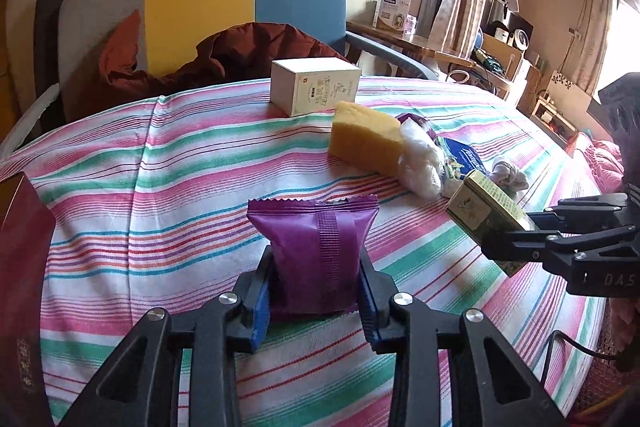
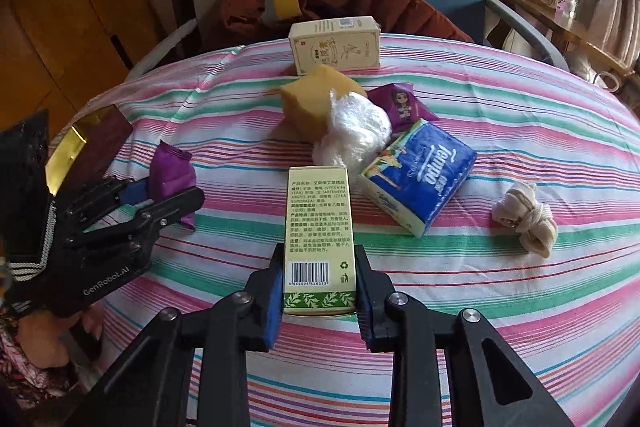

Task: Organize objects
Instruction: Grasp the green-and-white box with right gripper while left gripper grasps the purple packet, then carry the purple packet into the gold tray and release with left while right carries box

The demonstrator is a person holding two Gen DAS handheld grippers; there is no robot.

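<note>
My left gripper (image 1: 316, 291) is shut on a purple snack packet (image 1: 314, 251) and holds it over the striped tablecloth (image 1: 160, 187); it also shows in the right wrist view (image 2: 170, 179). My right gripper (image 2: 318, 287) is shut on a green-and-cream carton (image 2: 319, 227), also seen in the left wrist view (image 1: 486, 217). On the table lie a yellow sponge (image 2: 308, 99), a clear plastic bag (image 2: 352, 131), a blue Tempo tissue pack (image 2: 420, 175), a second purple packet (image 2: 402, 105), a rolled cloth (image 2: 526, 217) and a cream box (image 2: 336, 45).
A dark red box with a gold rim (image 2: 92, 143) sits at the table's left edge. A chair with a brown jacket (image 1: 240, 55) stands behind the table. A desk with clutter (image 1: 500, 47) is at the far right.
</note>
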